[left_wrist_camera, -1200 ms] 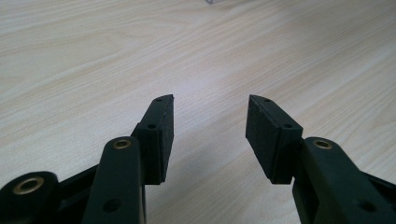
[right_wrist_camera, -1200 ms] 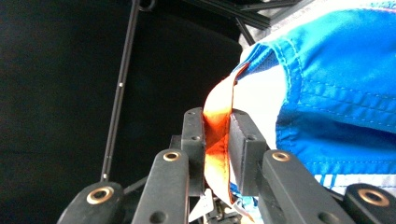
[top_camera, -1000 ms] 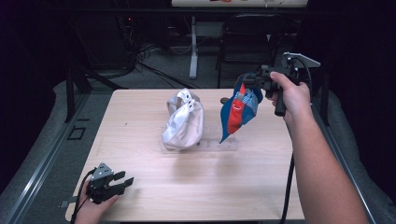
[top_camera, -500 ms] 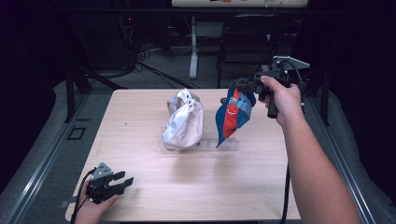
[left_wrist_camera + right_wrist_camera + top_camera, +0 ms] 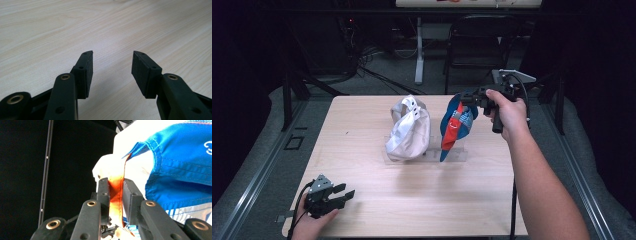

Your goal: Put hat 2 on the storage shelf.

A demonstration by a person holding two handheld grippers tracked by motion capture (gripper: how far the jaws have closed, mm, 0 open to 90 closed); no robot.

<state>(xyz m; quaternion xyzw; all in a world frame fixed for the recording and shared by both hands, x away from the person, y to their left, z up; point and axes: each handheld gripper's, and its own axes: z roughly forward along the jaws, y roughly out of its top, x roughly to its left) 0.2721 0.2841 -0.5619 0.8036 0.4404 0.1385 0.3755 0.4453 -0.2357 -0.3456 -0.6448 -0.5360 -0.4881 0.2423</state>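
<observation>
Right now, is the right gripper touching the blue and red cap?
Touching. In the right gripper view, the right gripper has both jaws pressed on an orange-red strip of the blue and red cap, pinching it between them.

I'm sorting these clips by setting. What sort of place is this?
Probably a lab or recording studio, not a home: a bare light wooden table stands alone in a dark room, cables trail across the grey floor behind it, and a black folding chair sits at the back.

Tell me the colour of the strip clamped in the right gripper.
Orange-red strip, part of the blue cap; clearest in the right gripper view.
</observation>
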